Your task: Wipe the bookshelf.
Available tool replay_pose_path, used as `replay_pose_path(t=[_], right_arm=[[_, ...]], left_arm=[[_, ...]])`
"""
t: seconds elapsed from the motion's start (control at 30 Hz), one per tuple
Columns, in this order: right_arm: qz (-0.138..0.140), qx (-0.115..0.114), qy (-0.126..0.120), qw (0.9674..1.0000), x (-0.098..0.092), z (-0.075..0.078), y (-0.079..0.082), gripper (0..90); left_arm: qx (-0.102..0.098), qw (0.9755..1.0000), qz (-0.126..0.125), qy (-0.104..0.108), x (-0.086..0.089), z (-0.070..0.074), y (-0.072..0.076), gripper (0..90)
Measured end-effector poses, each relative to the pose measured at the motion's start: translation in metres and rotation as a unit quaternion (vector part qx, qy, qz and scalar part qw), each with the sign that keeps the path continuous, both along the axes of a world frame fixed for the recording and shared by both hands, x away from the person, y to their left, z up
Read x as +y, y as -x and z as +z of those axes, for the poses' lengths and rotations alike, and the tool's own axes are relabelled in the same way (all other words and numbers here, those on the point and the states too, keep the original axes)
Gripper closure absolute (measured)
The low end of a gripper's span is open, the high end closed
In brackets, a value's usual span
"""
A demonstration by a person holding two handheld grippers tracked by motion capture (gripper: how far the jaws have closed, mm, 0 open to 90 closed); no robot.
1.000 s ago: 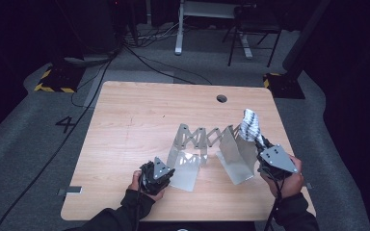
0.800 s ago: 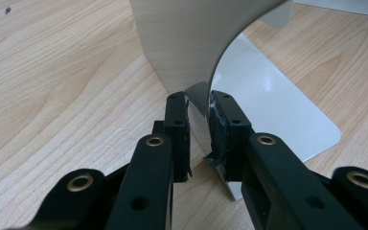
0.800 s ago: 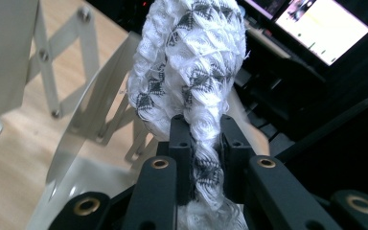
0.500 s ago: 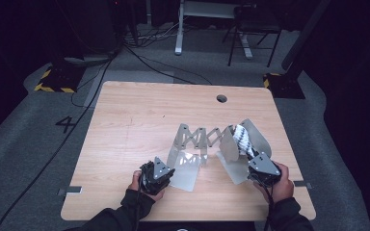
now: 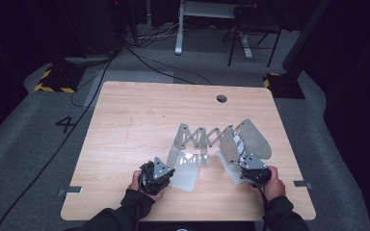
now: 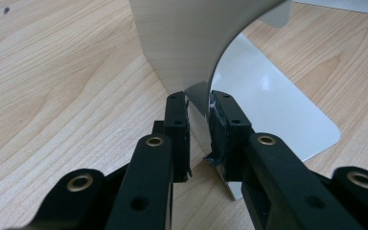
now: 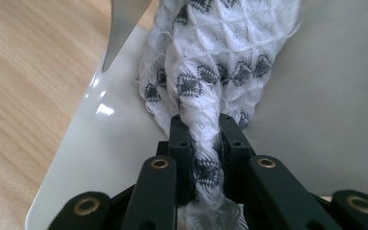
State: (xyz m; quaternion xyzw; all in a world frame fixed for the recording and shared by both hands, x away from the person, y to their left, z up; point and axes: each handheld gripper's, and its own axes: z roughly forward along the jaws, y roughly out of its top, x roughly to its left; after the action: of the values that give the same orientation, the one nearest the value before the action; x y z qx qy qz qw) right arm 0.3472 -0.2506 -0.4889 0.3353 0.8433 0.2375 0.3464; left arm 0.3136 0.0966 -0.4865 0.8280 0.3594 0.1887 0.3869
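1. The fingers [image 7: 181,143] of the right gripper [image 7: 205,143] are clamped on a bunched white patterned cloth [image 7: 220,62]; the fingers [image 6: 177,129] of the left gripper [image 6: 199,129] pinch the thin edge of a metal plate [image 6: 196,43].
2. That plate belongs to an expanding metal rack [image 5: 200,139] near the table's [image 5: 135,125] front edge. The cloth sits low in its right end, between the upright plate [image 5: 253,137] and the base plate [image 7: 91,158].
3. Judged step: tucking the cloth into the rack while the left gripper steadies it. To do it well, keep the left pinch firm so the rack does not slide or fold, and guide the cloth down between the plates, not across an edge where the knit could snag.
4. The high view gives the layout: both hands at the rack's two ends, well apart. The gripper views give what it cannot: how the jaws bite, the cloth's diamond weave, and the plate edge between the left pads.
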Motion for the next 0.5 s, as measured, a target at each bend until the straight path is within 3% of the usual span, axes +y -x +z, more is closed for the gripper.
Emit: replay_pose_path(t=[0.23, 0.37, 0.5], right_arm=[[-0.004, -0.009, 0.0, 1.0, -0.002, 0.004, 0.005, 79.1], [-0.015, -0.043, -0.012, 0.9989, -0.009, 0.018, 0.012, 79.1], [-0.025, -0.086, -0.027, 0.9956, -0.015, 0.033, 0.022, 79.2]], left_arm=[[0.0, 1.0, -0.001, -0.001, 0.0, 0.0, 0.0, 78.3], [0.001, 1.0, -0.001, 0.0, 0.0, 0.0, 0.0, 78.3], [0.0, 1.0, -0.001, -0.001, 0.0, 0.0, 0.0, 78.3]])
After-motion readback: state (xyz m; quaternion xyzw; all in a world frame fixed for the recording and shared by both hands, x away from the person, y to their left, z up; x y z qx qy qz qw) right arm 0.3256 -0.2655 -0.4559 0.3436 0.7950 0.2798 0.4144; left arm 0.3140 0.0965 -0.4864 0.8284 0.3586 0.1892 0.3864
